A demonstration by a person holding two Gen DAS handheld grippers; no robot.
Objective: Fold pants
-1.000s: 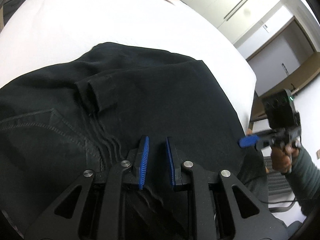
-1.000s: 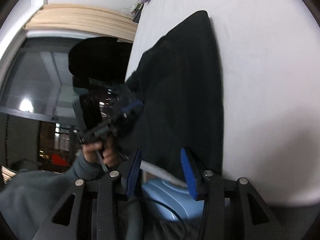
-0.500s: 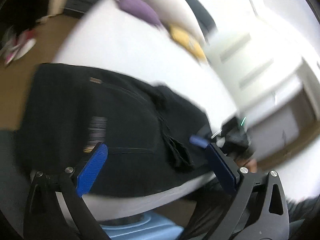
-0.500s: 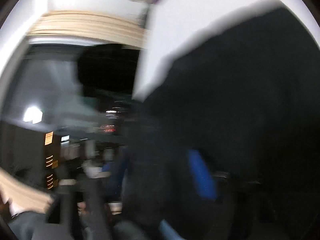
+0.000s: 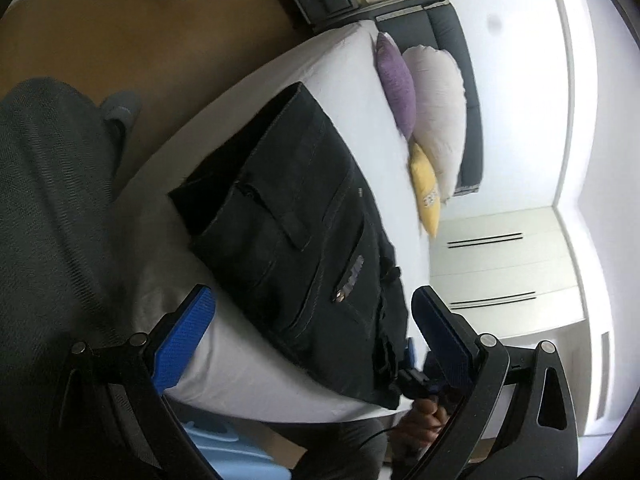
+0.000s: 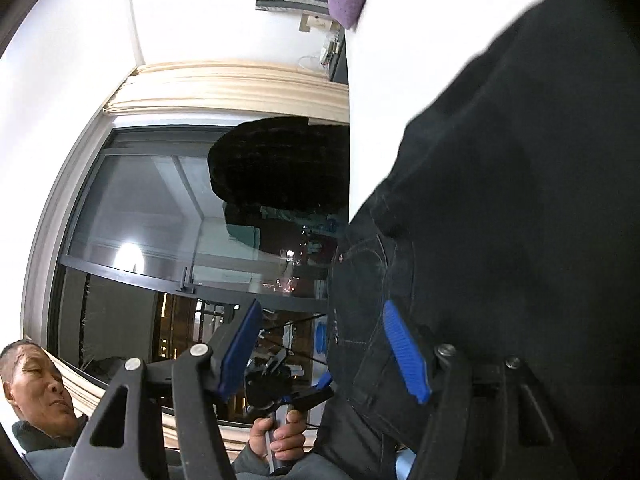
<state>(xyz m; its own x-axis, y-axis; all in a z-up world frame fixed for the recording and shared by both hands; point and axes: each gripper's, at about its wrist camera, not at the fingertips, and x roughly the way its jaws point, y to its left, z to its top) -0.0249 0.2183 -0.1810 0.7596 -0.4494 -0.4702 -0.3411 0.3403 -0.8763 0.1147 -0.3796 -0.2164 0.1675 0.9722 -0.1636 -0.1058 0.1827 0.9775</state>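
Black pants [image 5: 304, 216] lie folded on the white bed [image 5: 344, 64], waistband and pocket toward the near edge. My left gripper [image 5: 310, 306] stands wide open off that edge, and no cloth touches its blue pads [image 5: 184, 340]. In the right wrist view, my right gripper [image 6: 322, 306] is at the pants' [image 6: 500, 220] waist edge with its jaws opening. The cloth edge lies between them and its left pad [image 6: 240, 344] is free in the air. A hand [image 6: 280, 436] holds the left gripper [image 6: 308, 392] just below.
Purple [image 5: 394, 84], white [image 5: 440, 112] and yellow [image 5: 426, 196] pillows line the headboard end. White wardrobe doors [image 5: 500, 272] stand beyond the bed. Brown floor [image 5: 120, 40] with a grey slipper [image 5: 120, 108] lies to the left. A dark window [image 6: 160, 240] faces the right gripper.
My left gripper went from nearly shut over the pants to wide open, pulled back past the bed's edge and rolled. My right gripper came closer to the waist edge and its jaws widened.
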